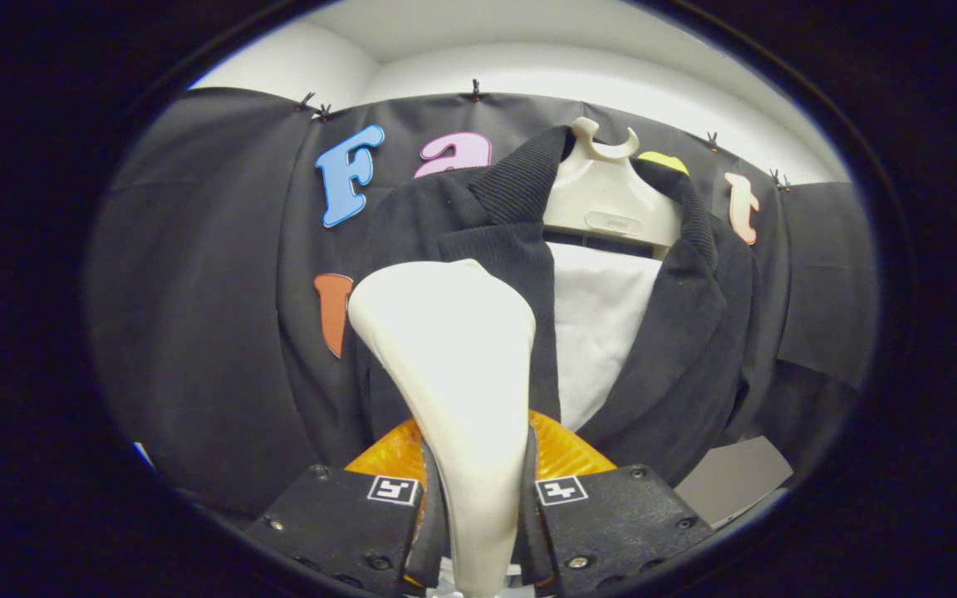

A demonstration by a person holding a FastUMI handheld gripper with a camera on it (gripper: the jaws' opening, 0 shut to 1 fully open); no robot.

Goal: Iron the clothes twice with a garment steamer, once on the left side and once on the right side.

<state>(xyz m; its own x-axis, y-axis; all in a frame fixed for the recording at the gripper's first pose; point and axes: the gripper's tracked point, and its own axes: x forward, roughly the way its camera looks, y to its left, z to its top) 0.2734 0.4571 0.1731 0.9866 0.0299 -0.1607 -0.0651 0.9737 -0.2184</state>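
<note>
1. My gripper (478, 498) squeezes the white steamer (453, 349) tight between both fingers.
2. The steamer's head is up by the dark jacket's (678, 332) left lapel, on the hanger (607, 199).
3. I think I'm on the left side; I can't tell if the right is done.

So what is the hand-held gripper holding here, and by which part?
The hand-held gripper is shut on the garment steamer, both fingers pressing its narrow handle neck just below the wide head, which sits against the jacket's left side.
</note>
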